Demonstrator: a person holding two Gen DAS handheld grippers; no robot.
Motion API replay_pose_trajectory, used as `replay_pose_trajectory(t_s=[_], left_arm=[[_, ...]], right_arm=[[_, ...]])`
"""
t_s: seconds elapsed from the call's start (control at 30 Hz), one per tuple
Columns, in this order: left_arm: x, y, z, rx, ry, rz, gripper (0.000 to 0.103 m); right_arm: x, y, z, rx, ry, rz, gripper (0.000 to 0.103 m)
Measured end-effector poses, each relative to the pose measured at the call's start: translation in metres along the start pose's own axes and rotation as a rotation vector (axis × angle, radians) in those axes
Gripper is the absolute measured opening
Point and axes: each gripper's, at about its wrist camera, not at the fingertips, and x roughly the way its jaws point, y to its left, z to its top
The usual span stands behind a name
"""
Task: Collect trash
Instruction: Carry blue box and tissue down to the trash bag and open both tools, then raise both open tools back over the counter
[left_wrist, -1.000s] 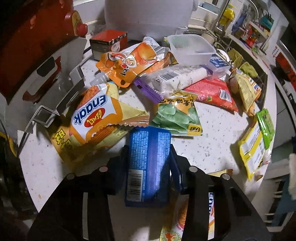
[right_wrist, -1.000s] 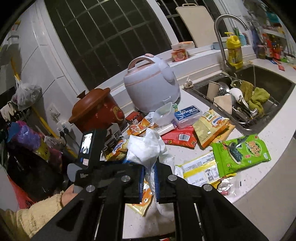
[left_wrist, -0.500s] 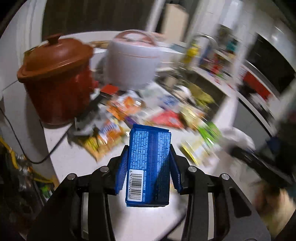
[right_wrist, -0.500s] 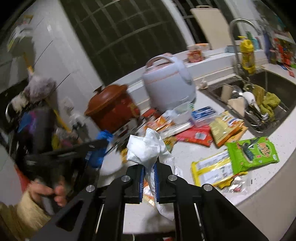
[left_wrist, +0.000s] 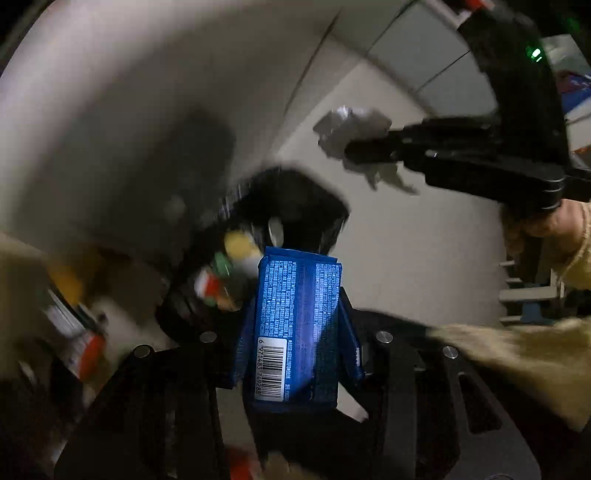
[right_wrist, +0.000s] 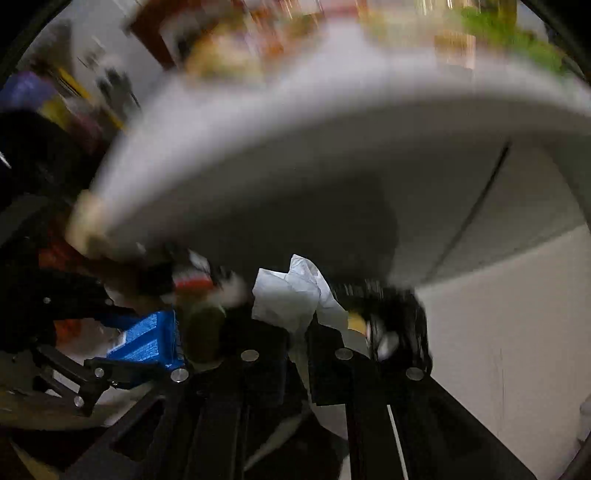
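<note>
My left gripper (left_wrist: 297, 328) is shut on a blue snack packet (left_wrist: 299, 325) with a barcode, held over a black trash bag (left_wrist: 295, 210) with blurred wrappers in it, below the counter. My right gripper (right_wrist: 297, 325) is shut on a crumpled white tissue (right_wrist: 291, 295). In the left wrist view the right gripper (left_wrist: 354, 151) with the tissue (left_wrist: 347, 129) hangs to the upper right of the bag. In the right wrist view the blue packet (right_wrist: 147, 339) sits at lower left, and the black bag (right_wrist: 391, 317) lies just right of the tissue.
The white counter edge (right_wrist: 332, 110) curves overhead, with blurred wrappers on top. A pale cabinet front (left_wrist: 406, 229) and floor surround the bag. More clutter (left_wrist: 70, 325) lies blurred at the left. My sleeve (left_wrist: 517, 358) is at the right.
Both grippers swung down from over the counter to below its edge, toward the black bag. Each keeps hold of its item. The views are motion-blurred.
</note>
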Motion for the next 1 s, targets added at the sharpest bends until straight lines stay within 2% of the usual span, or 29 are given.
replay_pose_trajectory(t_s=[0.1, 0.2, 0.23, 0.27, 0.3, 0.33, 0.4, 0.53, 0.63, 0.7, 0.73, 0.83, 0.9, 0.97, 1.0], left_arm=[[0.066, 0.017, -0.005, -0.044, 0.061, 0.039, 0.040], [0.128, 0.044, -0.010, -0.140, 0.107, 0.077, 0.041], [0.143, 0.049, -0.015, -0.157, 0.118, 0.096, 0.045], [0.162, 0.056, -0.016, -0.170, 0.136, 0.126, 0.055], [0.171, 0.062, -0.016, -0.174, 0.147, 0.150, 0.060], [0.179, 0.066, -0.017, -0.175, 0.153, 0.177, 0.065], [0.190, 0.072, -0.023, -0.171, 0.154, 0.214, 0.066], [0.198, 0.072, -0.020, -0.166, 0.146, 0.244, 0.066], [0.181, 0.061, -0.015, -0.141, 0.122, 0.241, 0.066], [0.159, 0.047, -0.010, -0.111, 0.082, 0.216, 0.066], [0.146, 0.039, -0.008, -0.093, 0.060, 0.200, 0.066], [0.092, 0.007, 0.001, -0.030, -0.008, 0.148, 0.066], [0.040, -0.021, 0.007, 0.045, -0.101, 0.107, 0.067], [0.002, -0.040, 0.009, 0.099, -0.183, 0.100, 0.087], [-0.030, -0.050, 0.008, 0.130, -0.262, 0.095, 0.089]], right_arm=[[0.065, -0.015, -0.014, 0.003, 0.070, -0.023, 0.009], [0.126, -0.025, -0.021, -0.004, 0.140, -0.051, 0.011], [0.145, -0.029, -0.023, -0.004, 0.160, -0.074, 0.019], [0.158, -0.033, -0.024, 0.005, 0.174, -0.085, 0.027], [0.168, -0.036, -0.026, 0.012, 0.183, -0.109, 0.043], [0.176, -0.040, -0.027, 0.016, 0.187, -0.127, 0.046], [0.184, -0.049, -0.032, 0.026, 0.196, -0.133, 0.046], [0.183, -0.053, -0.033, 0.024, 0.199, -0.144, 0.046], [0.175, -0.054, -0.030, 0.029, 0.193, -0.149, 0.046], [0.156, -0.055, -0.023, 0.036, 0.166, -0.148, 0.046], [0.143, -0.054, -0.020, 0.039, 0.147, -0.152, 0.049], [0.084, -0.051, -0.008, 0.032, 0.064, -0.168, 0.050], [0.046, -0.048, -0.001, 0.022, 0.005, -0.180, 0.050], [-0.006, -0.042, 0.009, 0.031, -0.094, -0.179, 0.053], [-0.025, -0.040, 0.012, 0.033, -0.135, -0.176, 0.059]])
